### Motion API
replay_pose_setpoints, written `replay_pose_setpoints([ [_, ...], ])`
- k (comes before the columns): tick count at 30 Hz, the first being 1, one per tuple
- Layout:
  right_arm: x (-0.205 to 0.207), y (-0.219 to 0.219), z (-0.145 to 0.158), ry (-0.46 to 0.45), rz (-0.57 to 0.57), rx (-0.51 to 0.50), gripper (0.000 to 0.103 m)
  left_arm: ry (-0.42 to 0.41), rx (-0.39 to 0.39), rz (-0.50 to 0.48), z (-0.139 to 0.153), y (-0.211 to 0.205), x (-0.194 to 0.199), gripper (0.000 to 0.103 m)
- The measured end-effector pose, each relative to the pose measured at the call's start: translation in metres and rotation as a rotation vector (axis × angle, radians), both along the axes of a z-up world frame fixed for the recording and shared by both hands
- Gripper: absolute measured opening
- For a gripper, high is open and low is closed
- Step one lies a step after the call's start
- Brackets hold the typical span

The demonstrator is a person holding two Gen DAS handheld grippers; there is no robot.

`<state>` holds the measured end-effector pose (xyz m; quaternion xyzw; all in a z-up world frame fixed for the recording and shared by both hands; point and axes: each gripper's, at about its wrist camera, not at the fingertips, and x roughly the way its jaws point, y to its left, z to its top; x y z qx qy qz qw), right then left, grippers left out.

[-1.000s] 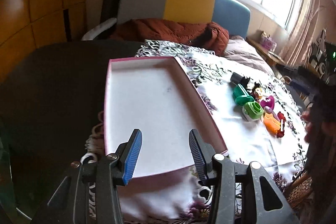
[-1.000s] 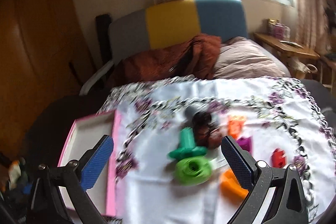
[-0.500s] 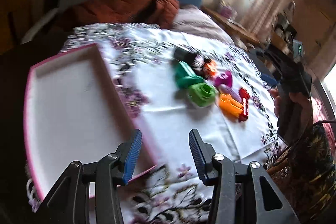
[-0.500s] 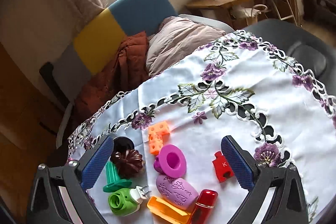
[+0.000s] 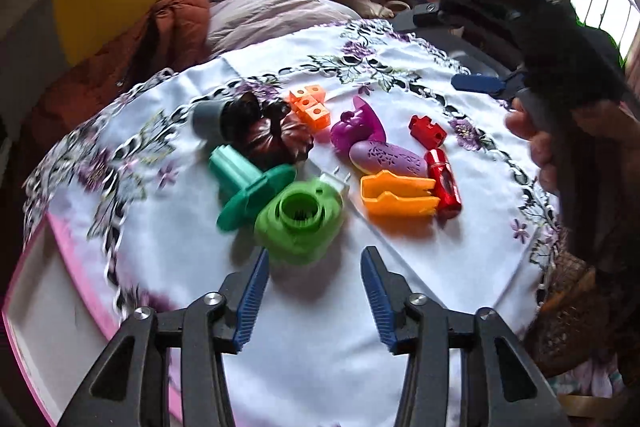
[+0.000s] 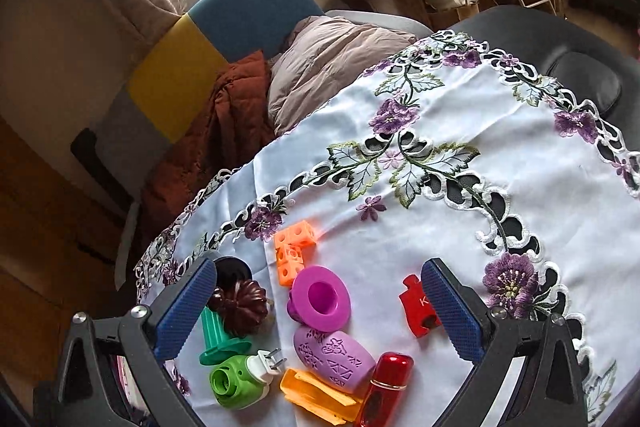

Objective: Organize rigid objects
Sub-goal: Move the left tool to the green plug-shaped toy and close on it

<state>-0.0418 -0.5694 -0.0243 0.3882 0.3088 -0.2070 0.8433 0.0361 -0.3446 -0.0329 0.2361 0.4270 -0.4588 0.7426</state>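
Observation:
A cluster of plastic objects lies on the embroidered white tablecloth (image 5: pixel 400 51): a green plug-in device (image 5: pixel 300 219), a teal flanged piece (image 5: pixel 248 191), a brown ribbed piece (image 5: pixel 276 141), an orange block (image 5: pixel 310 105), a purple hat shape (image 5: pixel 358 129), a lilac oval (image 5: pixel 388 159), an orange clip (image 5: pixel 398 195), a red cylinder (image 5: pixel 442 183) and a red puzzle piece (image 5: pixel 427 131). My left gripper (image 5: pixel 314 301) is open, just short of the green device. My right gripper (image 6: pixel 320 307) is open wide above the cluster; the purple hat (image 6: pixel 320 299) lies between its fingers.
A pink-rimmed white tray (image 5: pixel 40 307) lies at the left table edge. The right gripper and the hand holding it (image 5: pixel 560 99) hang at the table's right side. A colourful chair with a brown blanket (image 6: pixel 224 131) stands behind the table.
My left gripper has swung right from the tray to the toy cluster and closed in on the green device. My right gripper has moved in over the cluster.

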Motion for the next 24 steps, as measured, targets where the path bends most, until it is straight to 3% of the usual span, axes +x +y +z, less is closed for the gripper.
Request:
replay_pose_setpoints([
  [1,0.0,0.0,0.0,0.0,0.001,0.0,0.103,-0.001,0.011,-0.025,-0.003,-0.007,0.002,0.073],
  [2,0.0,0.0,0.0,-0.002,0.003,0.001,0.103,-0.006,0.026,-0.044,-0.006,-0.013,0.003,0.074],
  [8,0.001,-0.001,0.0,-0.012,0.008,0.011,0.103,-0.001,0.091,-0.089,-0.023,-0.04,0.018,0.073],
  [9,0.002,-0.001,-0.001,-0.011,0.01,0.011,0.103,-0.007,0.096,-0.088,-0.025,-0.042,0.019,0.072],
  [10,0.002,-0.001,-0.001,-0.009,0.013,0.01,0.103,-0.016,0.103,-0.084,-0.028,-0.045,0.02,0.062],
  [12,0.003,0.0,-0.001,-0.006,0.017,0.009,0.103,0.003,0.102,-0.072,-0.034,-0.047,0.024,0.061],
  [16,0.005,0.0,-0.002,0.01,0.017,-0.003,0.103,0.013,0.082,-0.042,-0.033,-0.039,0.019,0.061],
  [24,0.007,0.0,-0.007,0.026,0.03,0.015,0.103,0.03,0.042,0.079,-0.028,0.017,-0.022,0.061],
])
